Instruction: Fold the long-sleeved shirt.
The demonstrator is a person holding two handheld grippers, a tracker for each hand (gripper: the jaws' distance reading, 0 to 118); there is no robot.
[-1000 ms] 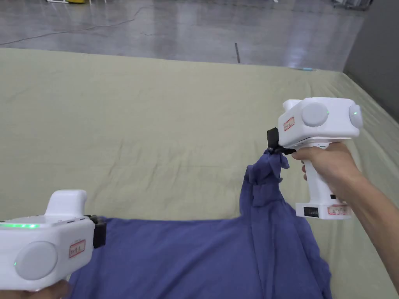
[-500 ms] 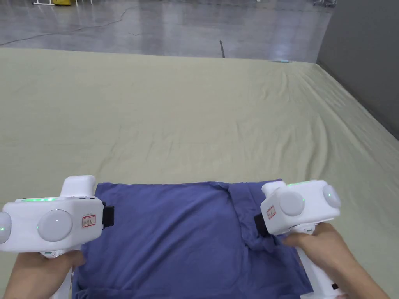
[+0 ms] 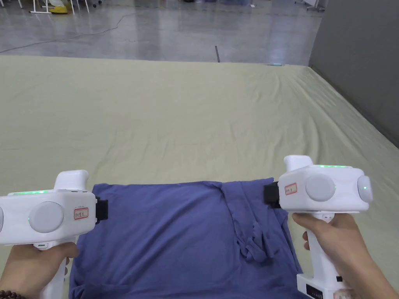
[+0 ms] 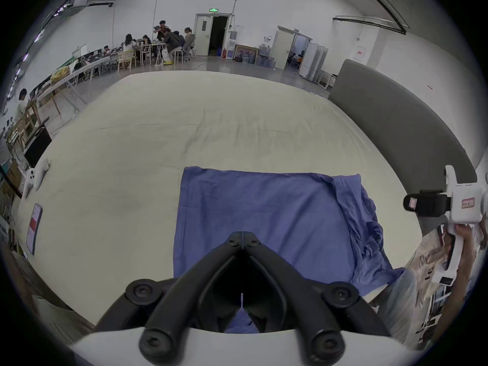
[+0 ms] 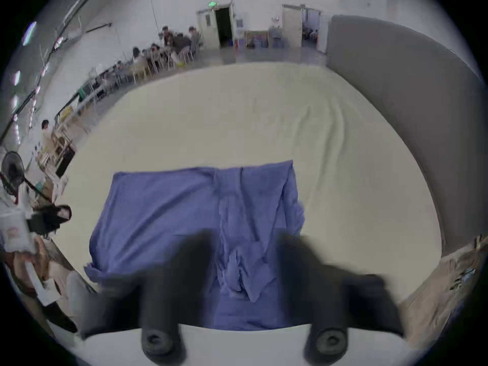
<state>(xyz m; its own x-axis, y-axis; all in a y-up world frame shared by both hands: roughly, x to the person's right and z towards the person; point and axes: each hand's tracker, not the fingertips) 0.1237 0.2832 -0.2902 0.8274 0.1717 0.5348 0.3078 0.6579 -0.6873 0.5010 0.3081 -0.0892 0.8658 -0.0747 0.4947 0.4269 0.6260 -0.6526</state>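
Observation:
A blue-purple long-sleeved shirt point(image 3: 167, 229) lies flat on the table as a rough rectangle. One sleeve point(image 3: 253, 233) is laid over its right side, its cuff bunched. My left gripper point(image 3: 102, 210) hovers at the shirt's left edge. In the left gripper view its jaws point(image 4: 242, 235) meet at the tips with nothing between them, above the shirt point(image 4: 264, 213). My right gripper point(image 3: 271, 194) hovers at the shirt's right edge. In the right gripper view it point(image 5: 243, 239) is open and blurred, with the sleeve point(image 5: 237, 274) lying loose below.
The table point(image 3: 195, 116) is wide, covered in pale green cloth, with much free room beyond the shirt. A grey panel point(image 3: 358, 58) runs along its right side. A flat device point(image 4: 34, 226) and a white controller point(image 4: 37, 173) lie near the left edge. People sit at far tables point(image 4: 163, 41).
The right gripper came down with the lifted sleeve, laid it over the shirt's right side, let go and drew back to the right edge. The left gripper stayed at the left edge.

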